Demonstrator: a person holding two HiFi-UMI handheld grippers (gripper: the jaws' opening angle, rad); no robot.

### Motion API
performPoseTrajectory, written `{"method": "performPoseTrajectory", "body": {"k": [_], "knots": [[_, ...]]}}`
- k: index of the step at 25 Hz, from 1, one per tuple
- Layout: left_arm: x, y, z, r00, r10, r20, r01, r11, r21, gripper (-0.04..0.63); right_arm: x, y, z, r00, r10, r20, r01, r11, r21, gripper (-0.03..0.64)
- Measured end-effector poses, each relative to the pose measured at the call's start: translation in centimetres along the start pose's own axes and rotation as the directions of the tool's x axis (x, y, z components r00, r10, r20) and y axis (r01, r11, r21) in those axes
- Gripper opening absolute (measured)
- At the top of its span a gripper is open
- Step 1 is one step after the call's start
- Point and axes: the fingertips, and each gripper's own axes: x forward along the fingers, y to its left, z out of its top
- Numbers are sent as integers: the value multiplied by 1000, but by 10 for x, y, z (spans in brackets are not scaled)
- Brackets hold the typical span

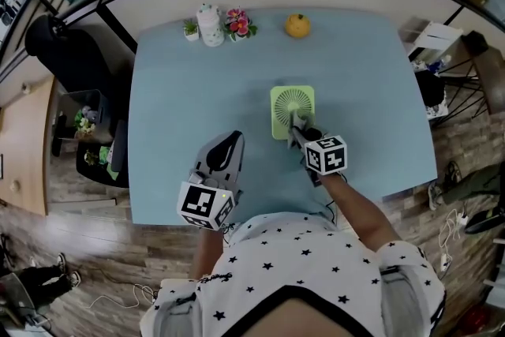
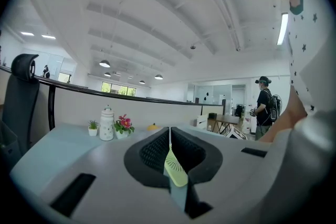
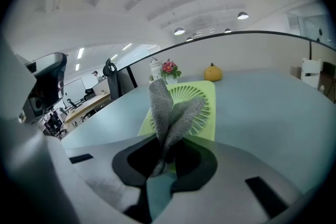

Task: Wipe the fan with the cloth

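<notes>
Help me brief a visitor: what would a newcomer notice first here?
The lime-green square fan lying flat on the pale blue table stands out. The right gripper pinches a grey knitted cloth over its near edge; the left gripper, shut and empty, sits nearer the person.

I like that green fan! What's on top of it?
A grey cloth, pinched in the right gripper, hangs over the fan's near edge. What's under it is hidden.

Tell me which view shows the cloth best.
The right gripper view: the grey cloth fills its centre, pinched upright in the right gripper, in front of the green fan. The head view shows only a small grey strip of it over the fan. The left gripper view shows no cloth.
</notes>
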Motion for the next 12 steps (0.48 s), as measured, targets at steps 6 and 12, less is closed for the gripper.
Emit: {"method": "performPoseTrajectory", "body": {"k": [6, 12], "knots": [[8, -7, 0, 1000, -26, -1, 26, 1000, 2, 34, -17, -30, -6, 998, -62, 14, 61, 996, 60, 54], [11, -12, -3, 999, -35, -10, 35, 999, 2, 34, -30, -47, -10, 995, -94, 34, 89, 988, 128, 54]]}}
